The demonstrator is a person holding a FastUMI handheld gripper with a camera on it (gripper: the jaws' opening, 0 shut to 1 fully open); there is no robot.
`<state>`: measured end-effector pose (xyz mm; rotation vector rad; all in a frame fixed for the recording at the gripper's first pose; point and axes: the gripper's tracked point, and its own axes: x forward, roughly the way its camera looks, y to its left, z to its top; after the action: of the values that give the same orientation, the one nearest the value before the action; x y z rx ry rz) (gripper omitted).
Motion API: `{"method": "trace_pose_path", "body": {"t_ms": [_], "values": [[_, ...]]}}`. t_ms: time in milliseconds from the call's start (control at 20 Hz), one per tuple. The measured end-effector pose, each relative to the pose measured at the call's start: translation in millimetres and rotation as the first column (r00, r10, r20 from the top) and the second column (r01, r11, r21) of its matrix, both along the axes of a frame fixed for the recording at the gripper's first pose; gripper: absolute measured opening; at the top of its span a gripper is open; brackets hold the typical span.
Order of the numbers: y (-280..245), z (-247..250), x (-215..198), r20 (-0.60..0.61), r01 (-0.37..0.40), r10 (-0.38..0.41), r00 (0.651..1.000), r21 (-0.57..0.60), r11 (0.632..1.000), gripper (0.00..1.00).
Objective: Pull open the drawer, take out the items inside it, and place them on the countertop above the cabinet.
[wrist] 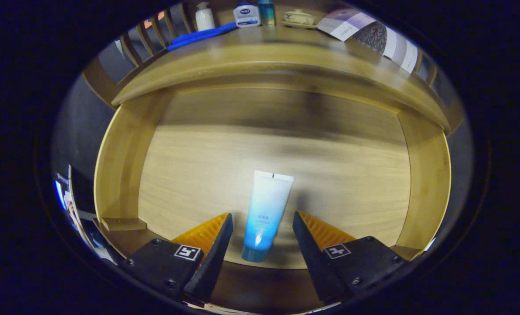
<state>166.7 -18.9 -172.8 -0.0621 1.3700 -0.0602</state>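
The gripper camera looks steeply down from close above into the open drawer (365,175), its fingers (207,238) at 6 o'clock flanking a tube (264,214), with the countertop (268,48) beyond at 12 o'clock.

- The drawer (124,175) is wide open, with lots of bare floor around the tube (266,214).
- The fingers (212,238) stand apart, one on each side of the tube.
- The worktop (260,52) edge hangs over the back.
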Motion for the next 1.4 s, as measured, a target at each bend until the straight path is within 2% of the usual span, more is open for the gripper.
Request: {"method": "trace_pose_path", "body": {"t_ms": [150, 300, 450, 550, 750, 1150, 1400], "values": [[-2.2, -5.0, -2.0, -0.07, -0.021, 0.018, 0.997, -0.045, 0.999, 0.8], [-5.0, -4.5, 5.0, -0.064, -0.035, 0.029, 0.997, -0.092, 0.995, 0.75], [-3.0, -6.6, 6.1, -0.072, -0.026, 0.02, 0.997, -0.082, 0.996, 0.54], [-2.9, -6.1, 7.5, -0.059, -0.025, 0.021, 0.998, -0.075, 0.997, 0.53], [-6.6, -3.4, 9.7, -0.023, -0.015, 0.013, 1.0, -0.082, 0.997, 0.44], [-14.4, 47.0, 15.8, 0.078, 0.012, -0.008, 0.997, -0.042, 0.999, 0.39], [-9.7, 88.8, 20.7, 0.139, -0.026, 0.033, 0.99, -0.055, 0.998, 0.39]]}}
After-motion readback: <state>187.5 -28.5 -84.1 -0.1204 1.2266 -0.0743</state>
